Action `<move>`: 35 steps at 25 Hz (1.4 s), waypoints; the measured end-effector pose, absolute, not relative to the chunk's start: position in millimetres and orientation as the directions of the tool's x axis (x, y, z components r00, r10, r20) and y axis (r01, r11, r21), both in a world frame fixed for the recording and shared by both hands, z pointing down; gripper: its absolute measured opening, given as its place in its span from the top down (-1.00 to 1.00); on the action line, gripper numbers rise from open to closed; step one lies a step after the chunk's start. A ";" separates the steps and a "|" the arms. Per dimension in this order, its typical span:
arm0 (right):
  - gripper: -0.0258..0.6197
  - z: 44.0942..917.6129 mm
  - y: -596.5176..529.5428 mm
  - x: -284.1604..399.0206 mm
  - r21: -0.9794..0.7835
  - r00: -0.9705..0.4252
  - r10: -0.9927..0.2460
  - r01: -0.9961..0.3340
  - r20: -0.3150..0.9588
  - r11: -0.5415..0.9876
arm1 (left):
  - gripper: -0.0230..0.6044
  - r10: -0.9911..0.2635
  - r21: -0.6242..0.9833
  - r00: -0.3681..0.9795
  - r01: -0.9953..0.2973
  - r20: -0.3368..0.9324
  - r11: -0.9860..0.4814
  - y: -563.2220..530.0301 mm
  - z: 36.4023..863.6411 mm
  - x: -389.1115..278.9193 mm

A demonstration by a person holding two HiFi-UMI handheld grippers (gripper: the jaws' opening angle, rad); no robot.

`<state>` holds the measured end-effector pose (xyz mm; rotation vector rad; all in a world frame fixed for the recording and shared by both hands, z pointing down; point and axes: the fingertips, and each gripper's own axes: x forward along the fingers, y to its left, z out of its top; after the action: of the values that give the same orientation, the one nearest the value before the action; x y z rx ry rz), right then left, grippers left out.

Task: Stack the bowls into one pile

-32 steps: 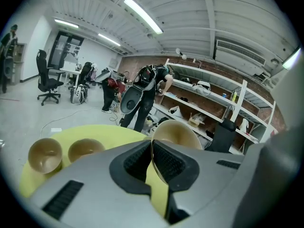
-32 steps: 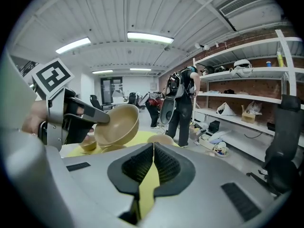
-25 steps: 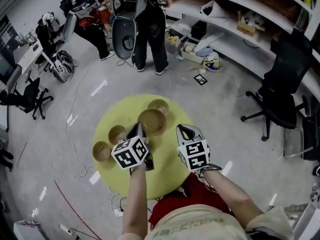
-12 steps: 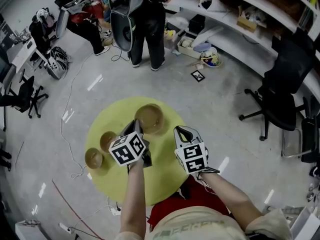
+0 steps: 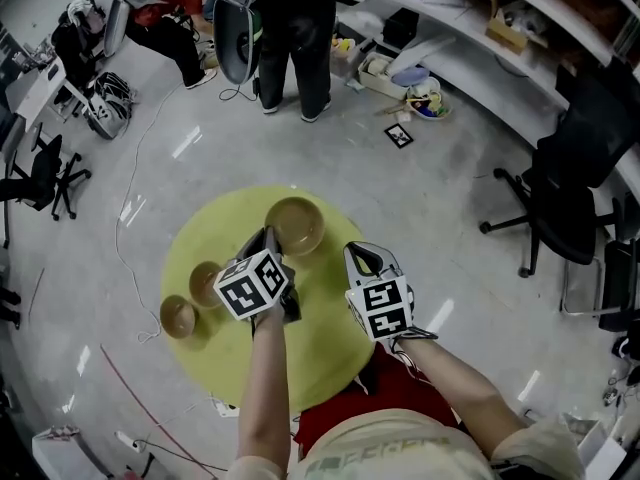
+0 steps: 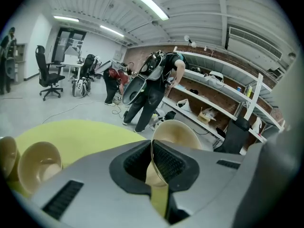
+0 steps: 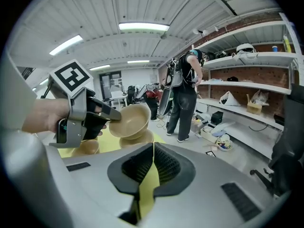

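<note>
Your left gripper [image 6: 152, 148] is clamped shut on the thin rim of a tan bowl [image 6: 176, 132]. The bowl hangs tilted just ahead of its jaws, over a second bowl [image 7: 135, 137] that sits on the yellow table [image 5: 330, 348]. It is only an edge pinch, so a quick swing could make the bowl swivel or slip out. Released while tilted, it would probably land crooked or shove the lower one aside. Your right gripper [image 7: 151, 148] has its jaws together on nothing and sits off to the right of the left one, clear of the bowls. Left of the left gripper wait a near bowl [image 5: 206, 283] and a far bowl [image 5: 178, 316], close enough for a careless sweep to clip them. From the head view the held bowl covers the one beneath, so their alignment can't be judged. Nor can you tell whether they touch. The far bowl is cut off at the edge of the left gripper view
</note>
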<state>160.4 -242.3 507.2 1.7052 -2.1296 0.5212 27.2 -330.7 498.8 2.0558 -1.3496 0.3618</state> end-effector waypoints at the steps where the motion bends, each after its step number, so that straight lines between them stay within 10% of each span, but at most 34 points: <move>1: 0.81 510.1 -245.3 161.6 -0.064 -0.206 -0.840 -0.977 0.502 0.202 | 0.82 -0.714 0.362 0.431 -0.895 0.552 -0.260 -334.0 501.7 27.9; 35: 0.81 584.8 -283.8 157.3 -0.165 -0.293 -0.731 -0.956 0.617 0.244 | 0.82 -0.663 0.336 0.353 -0.928 0.660 -0.160 -367.0 575.1 29.9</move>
<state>157.3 -283.8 584.8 1.5412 -2.1081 0.7334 29.9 -367.0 575.1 1.9045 -1.3871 0.4733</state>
